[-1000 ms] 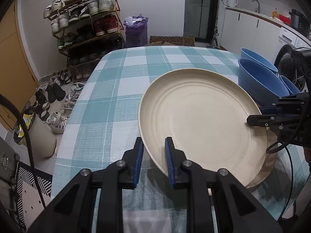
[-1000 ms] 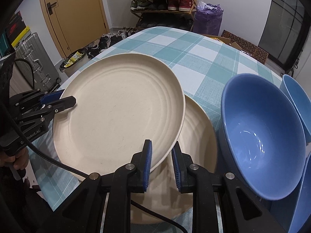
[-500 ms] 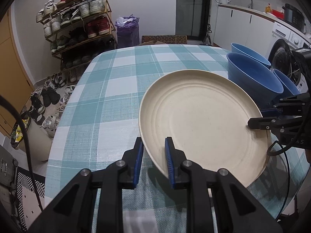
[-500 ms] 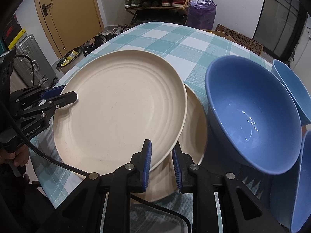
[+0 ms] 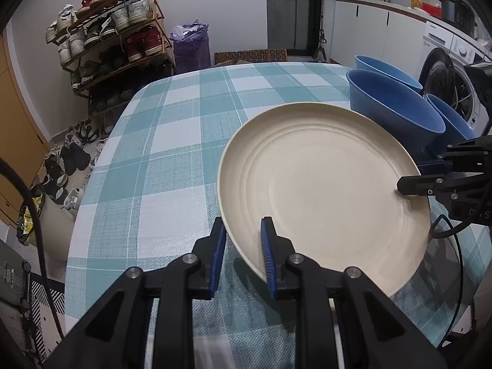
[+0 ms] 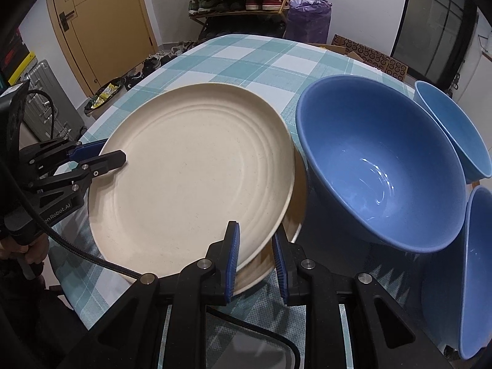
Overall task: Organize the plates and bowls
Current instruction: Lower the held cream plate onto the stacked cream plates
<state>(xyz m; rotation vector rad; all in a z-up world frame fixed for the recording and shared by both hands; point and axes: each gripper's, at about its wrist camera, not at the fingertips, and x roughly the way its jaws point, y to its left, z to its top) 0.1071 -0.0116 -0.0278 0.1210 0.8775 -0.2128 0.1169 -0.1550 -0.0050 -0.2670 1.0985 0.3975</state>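
A large cream plate (image 5: 319,184) hangs tilted just above the checked table (image 5: 172,141), held at two opposite spots on its rim. My left gripper (image 5: 243,230) is shut on its near rim, and my right gripper (image 5: 413,175) clamps the rim on the far right. In the right wrist view the same cream plate (image 6: 196,172) sits in my right gripper (image 6: 255,233), with the left gripper (image 6: 107,153) on its left rim. A second cream plate (image 6: 296,212) lies underneath, showing only as a thin crescent. Three blue bowls (image 6: 378,163) stand to the right.
The nearest blue bowl (image 5: 396,113) stands close beside the held plate's rim, with another bowl (image 5: 384,70) behind and a third (image 5: 452,120) to its right. The far and left parts of the tablecloth (image 6: 246,61) are bare. A shoe rack (image 5: 113,37) stands beyond the table.
Both grippers carried the cream plate sideways toward the bowls, over the lower plate. That lower plate is now almost covered, and the nearest bowl stands closer to the held rim.
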